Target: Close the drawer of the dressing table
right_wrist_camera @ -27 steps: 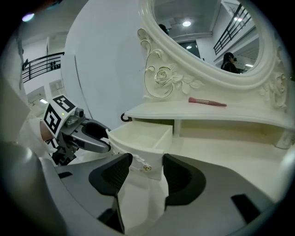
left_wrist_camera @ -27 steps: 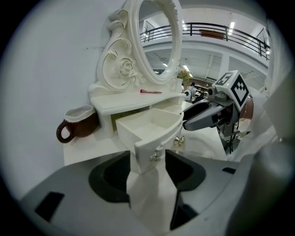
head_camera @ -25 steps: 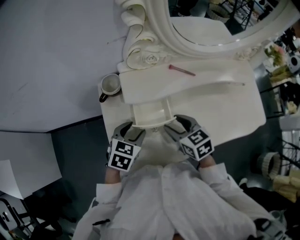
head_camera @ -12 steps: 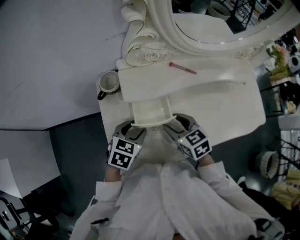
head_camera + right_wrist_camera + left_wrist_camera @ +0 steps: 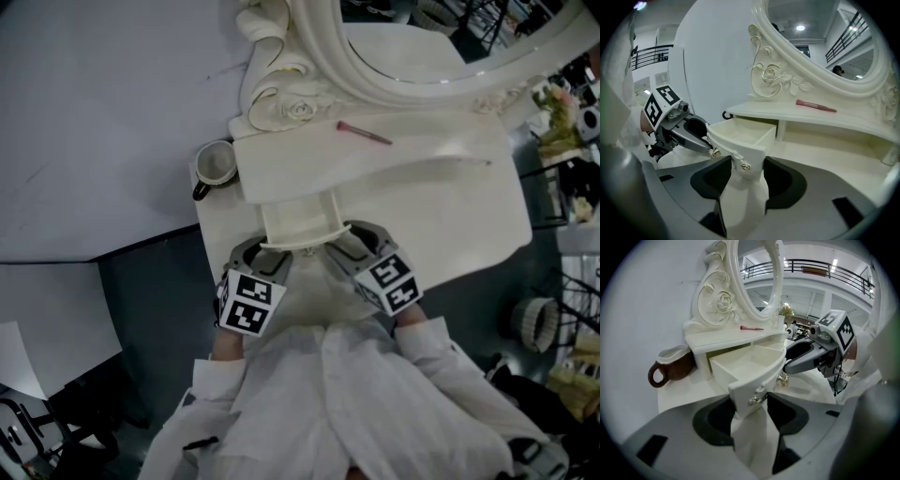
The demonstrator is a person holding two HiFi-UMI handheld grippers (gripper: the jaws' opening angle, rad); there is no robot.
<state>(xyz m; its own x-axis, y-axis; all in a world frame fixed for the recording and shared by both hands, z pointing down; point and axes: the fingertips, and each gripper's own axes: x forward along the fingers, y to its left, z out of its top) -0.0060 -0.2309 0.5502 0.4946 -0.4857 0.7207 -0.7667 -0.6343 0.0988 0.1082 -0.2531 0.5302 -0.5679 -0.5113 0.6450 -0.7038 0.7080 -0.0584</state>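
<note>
The white dressing table (image 5: 450,216) has its small drawer (image 5: 298,220) pulled out toward me, and the drawer is empty inside. My left gripper (image 5: 264,255) stands at the left end of the drawer's curved front and my right gripper (image 5: 349,242) at the right end. In the left gripper view the open jaws of the left gripper (image 5: 751,405) straddle the front's corner by a gold knob (image 5: 757,399). In the right gripper view the right gripper (image 5: 747,171) is likewise open around the other corner with its knob (image 5: 745,166). I see neither pair of jaws clamping the drawer.
A brown mug (image 5: 217,166) stands on the table's left end beside the drawer. A pink brush (image 5: 364,137) lies on the upper shelf under the carved oval mirror (image 5: 309,56). A pale wall is at the left, and clutter lies past the table's right edge.
Both grippers stay at the drawer's front. The right one has rolled slightly. The drawer stands out about as far as before.
</note>
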